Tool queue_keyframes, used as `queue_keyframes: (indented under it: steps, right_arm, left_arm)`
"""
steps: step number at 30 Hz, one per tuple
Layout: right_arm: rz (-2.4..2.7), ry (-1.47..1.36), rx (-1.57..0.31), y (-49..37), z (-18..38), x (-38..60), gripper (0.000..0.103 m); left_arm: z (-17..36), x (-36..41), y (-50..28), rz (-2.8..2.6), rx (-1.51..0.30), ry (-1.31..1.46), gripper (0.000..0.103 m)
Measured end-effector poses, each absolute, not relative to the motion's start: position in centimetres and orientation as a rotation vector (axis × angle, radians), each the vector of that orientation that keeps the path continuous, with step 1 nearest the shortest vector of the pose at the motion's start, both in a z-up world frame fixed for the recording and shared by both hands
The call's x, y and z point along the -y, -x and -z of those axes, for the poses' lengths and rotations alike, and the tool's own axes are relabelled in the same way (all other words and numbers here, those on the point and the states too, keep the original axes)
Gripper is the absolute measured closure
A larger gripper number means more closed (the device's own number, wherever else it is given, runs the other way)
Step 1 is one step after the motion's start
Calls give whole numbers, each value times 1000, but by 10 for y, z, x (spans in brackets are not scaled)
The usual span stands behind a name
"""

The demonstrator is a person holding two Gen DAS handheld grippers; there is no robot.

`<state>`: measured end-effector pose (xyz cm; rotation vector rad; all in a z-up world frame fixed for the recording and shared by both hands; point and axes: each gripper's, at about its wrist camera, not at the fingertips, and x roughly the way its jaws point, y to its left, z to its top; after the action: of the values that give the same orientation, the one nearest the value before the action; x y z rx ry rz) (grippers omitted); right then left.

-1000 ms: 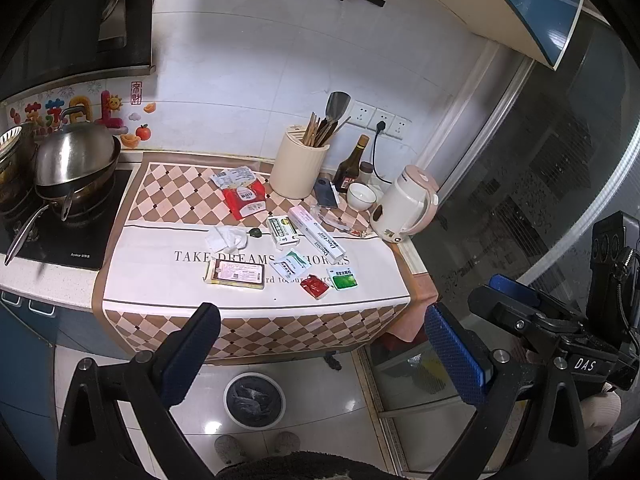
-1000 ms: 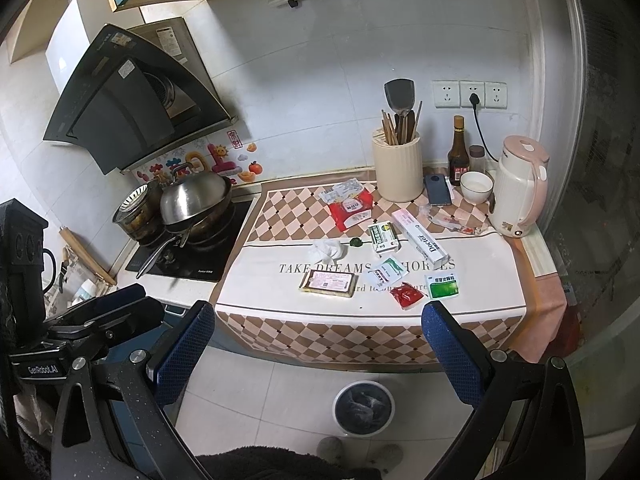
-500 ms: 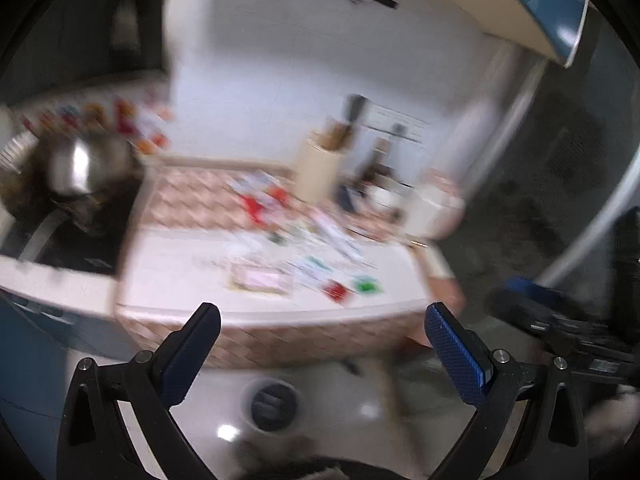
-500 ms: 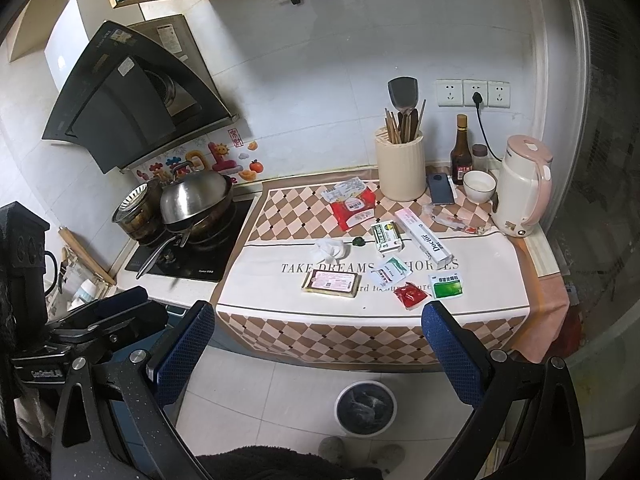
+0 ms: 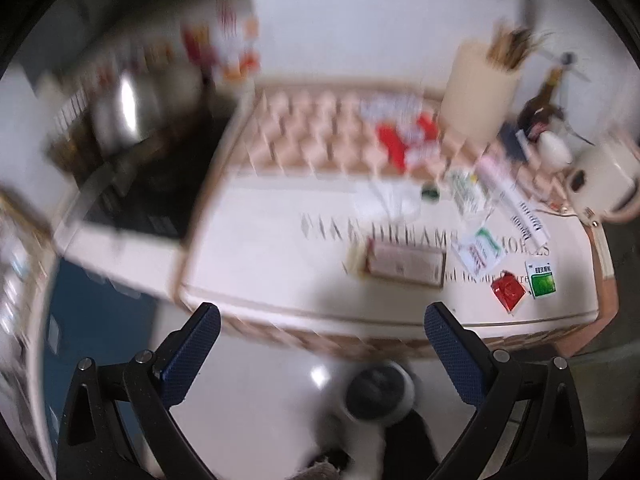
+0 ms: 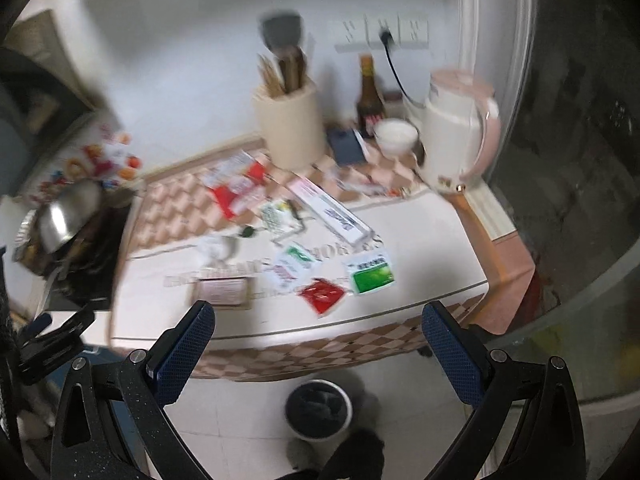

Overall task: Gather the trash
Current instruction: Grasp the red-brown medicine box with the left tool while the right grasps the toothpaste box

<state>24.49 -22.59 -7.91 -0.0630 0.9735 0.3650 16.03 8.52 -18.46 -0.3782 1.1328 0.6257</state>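
Blur smears the left wrist view; my left tool (image 5: 320, 330) is spread wide and empty above the worktop (image 5: 280, 280) edge, red sachet (image 5: 507, 290) ahead right. In the right wrist view, my right tool (image 6: 318, 330) gapes empty; bin (image 6: 319, 409) stands on the floor below.

Left gripper (image 5: 320, 330): two black plastic arms, speckled finish, triangular cut-outs; blue cross-hatched pads (image 5: 188, 354) at fingertips; silver round screws at linkage joints behind pads. Right gripper (image 6: 318, 330): same build, black glitter-flecked frame, dark blue textured pads (image 6: 450, 350), paired silver screws per arm. Second black unit visible at left edge of right wrist view, details blurred.
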Motion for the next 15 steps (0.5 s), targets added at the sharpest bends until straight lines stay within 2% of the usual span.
queue_keyframes:
  steps: [1,3,5,6,10,15]
  right_arm:
    - [-368,68,-988,-261,91,223,1]
    - [-375,104,-1025,-304,121,214,9]
    - [-380,131,-1069,-338,146,204,27]
    - [-387,145,-1098,-358,161,198,29]
    - [-425,251,-1158,-422,213,166,30]
    - [-475,397,-1211,-485,269,116,29]
  left_arm:
    - [202,-93,-169,-623,-1172,475,0]
    - [236,-106,-184,-633,-1248,684,0]
    - [270,-115,-196,-647,-1285,896,1]
    - [290,-117,-206,-659,-1295,1009,1]
    - [341,-120,-244,-689,-1293,1273,13]
    - [377,-126,-279,-730,-1249,1519,14]
